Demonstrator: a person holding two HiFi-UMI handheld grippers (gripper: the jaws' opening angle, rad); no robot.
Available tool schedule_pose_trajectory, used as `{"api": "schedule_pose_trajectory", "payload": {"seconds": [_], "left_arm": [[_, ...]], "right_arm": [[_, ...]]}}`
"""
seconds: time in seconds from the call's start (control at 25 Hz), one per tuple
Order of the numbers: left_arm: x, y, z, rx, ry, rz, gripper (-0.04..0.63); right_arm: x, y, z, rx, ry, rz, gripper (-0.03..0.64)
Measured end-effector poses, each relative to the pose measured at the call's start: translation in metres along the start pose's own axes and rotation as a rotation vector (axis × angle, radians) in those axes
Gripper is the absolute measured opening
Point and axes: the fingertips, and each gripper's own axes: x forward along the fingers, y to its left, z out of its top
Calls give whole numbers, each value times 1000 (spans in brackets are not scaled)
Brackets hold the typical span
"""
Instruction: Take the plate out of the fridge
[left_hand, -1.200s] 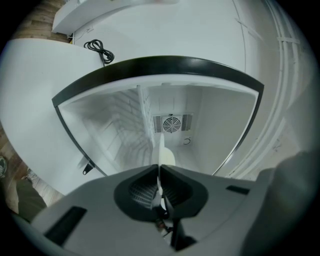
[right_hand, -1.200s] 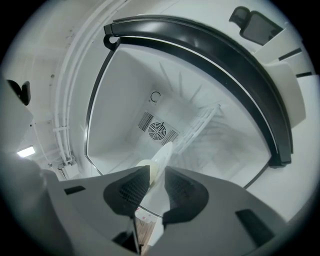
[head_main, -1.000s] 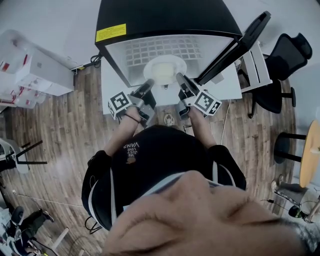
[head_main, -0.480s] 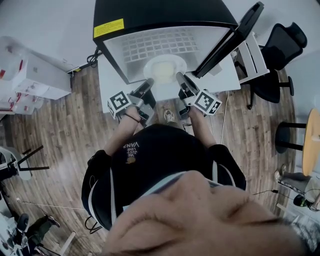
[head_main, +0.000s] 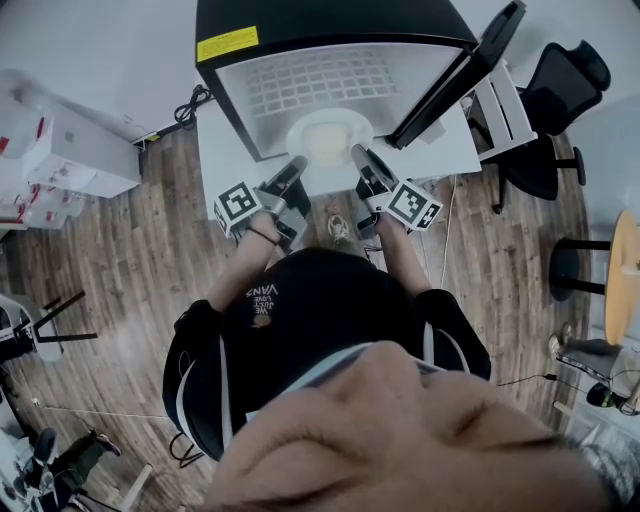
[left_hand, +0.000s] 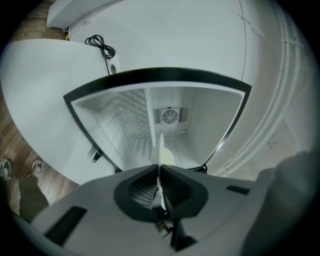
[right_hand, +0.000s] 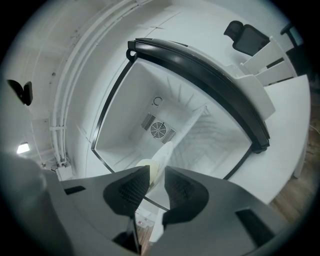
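Plate (head_main: 328, 138): white, at front edge of open fridge (head_main: 330, 25), wire shelf (head_main: 320, 85) behind, gripped on both sides. Left gripper (head_main: 297, 165) pinched tight on plate's near-left rim. Right gripper (head_main: 358, 156) clamped on near-right rim, jaws partly apart around it. Fridge door (head_main: 455, 85) swung open at right.
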Motion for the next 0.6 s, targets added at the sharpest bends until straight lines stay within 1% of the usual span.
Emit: {"api": "schedule_pose_trajectory", "payload": {"seconds": [0.6], "left_arm": [[-31,7,-9,-5,-2,1,29]], "right_arm": [[-14,13,-26,-7,8,-8,100]]}}
